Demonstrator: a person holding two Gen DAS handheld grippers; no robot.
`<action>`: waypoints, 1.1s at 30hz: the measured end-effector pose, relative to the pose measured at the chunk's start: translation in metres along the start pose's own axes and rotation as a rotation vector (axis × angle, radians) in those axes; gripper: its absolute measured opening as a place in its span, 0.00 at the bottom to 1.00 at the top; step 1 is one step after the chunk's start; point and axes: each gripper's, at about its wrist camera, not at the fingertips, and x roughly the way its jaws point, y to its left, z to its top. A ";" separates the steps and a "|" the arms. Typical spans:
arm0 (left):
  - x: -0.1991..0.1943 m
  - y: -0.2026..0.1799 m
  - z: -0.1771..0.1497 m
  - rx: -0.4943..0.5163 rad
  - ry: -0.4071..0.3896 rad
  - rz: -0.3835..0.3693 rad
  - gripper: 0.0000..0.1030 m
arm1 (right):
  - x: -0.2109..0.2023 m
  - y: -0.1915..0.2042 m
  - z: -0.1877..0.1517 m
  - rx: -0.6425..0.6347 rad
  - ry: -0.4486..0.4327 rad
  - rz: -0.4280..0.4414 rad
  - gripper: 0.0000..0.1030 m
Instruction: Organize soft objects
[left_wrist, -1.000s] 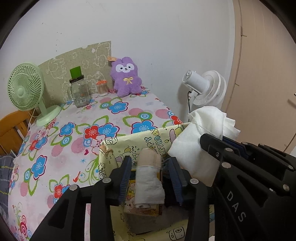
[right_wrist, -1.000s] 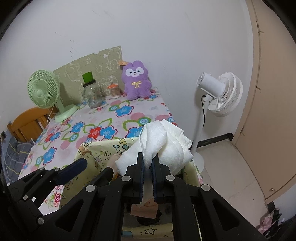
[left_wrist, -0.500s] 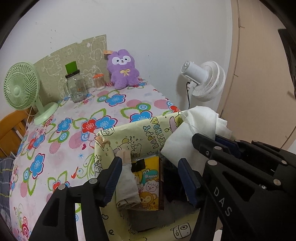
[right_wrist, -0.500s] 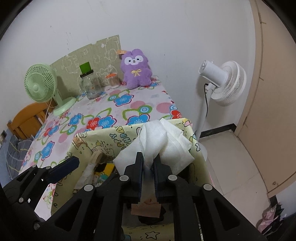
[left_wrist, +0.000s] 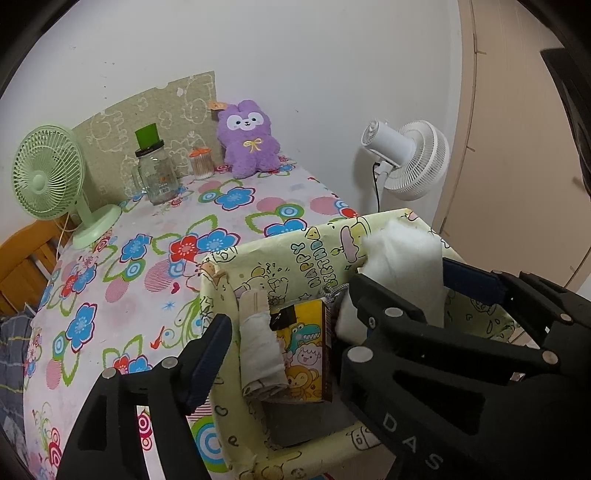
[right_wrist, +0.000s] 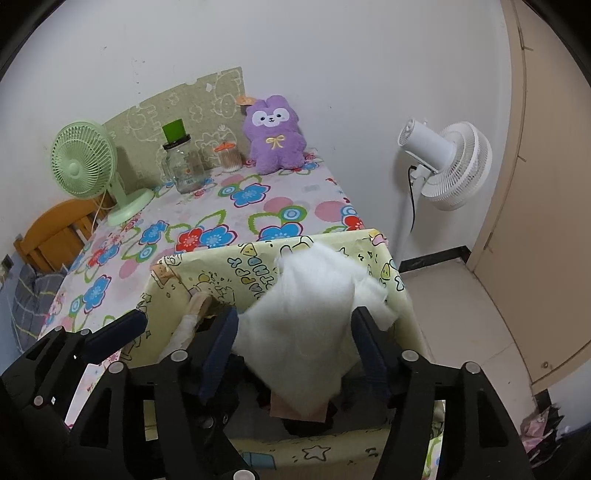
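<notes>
A yellow cartoon-print fabric bin (left_wrist: 295, 251) (right_wrist: 391, 280) stands at the near end of the table. A rolled beige-and-white cloth (left_wrist: 258, 339) leans inside it beside a yellow picture box (left_wrist: 306, 354). My left gripper (left_wrist: 284, 343) straddles the roll with its jaws opening and both pads clear of it. A fluffy white cloth (right_wrist: 306, 325) (left_wrist: 402, 266) sags over the bin's right side. My right gripper (right_wrist: 295, 339) has its jaws opening around that cloth, and the pads no longer pinch it. The bin's floor is mostly hidden.
On the floral tablecloth (left_wrist: 155, 266), a purple plush (left_wrist: 247, 140) (right_wrist: 275, 136), a glass jar (left_wrist: 155, 173), a small orange-lidded pot (left_wrist: 201, 164) and a green desk fan (left_wrist: 48, 177) stand at the far end. A white floor fan (right_wrist: 447, 166) stands right, a wooden chair (right_wrist: 55, 229) left.
The left jaws spread off the rolled cloth, which now leans loose in the bin. The right jaws went from shut on the white cloth to wide, and the cloth sank and spread.
</notes>
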 end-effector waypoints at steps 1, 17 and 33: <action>-0.002 0.000 0.000 0.000 -0.003 0.000 0.76 | -0.001 0.001 0.000 0.000 -0.001 -0.001 0.71; -0.038 0.016 -0.004 -0.021 -0.072 0.016 0.84 | -0.035 0.022 -0.001 -0.016 -0.080 -0.013 0.82; -0.084 0.046 -0.013 -0.051 -0.158 0.059 0.94 | -0.073 0.063 -0.002 -0.059 -0.177 0.007 0.92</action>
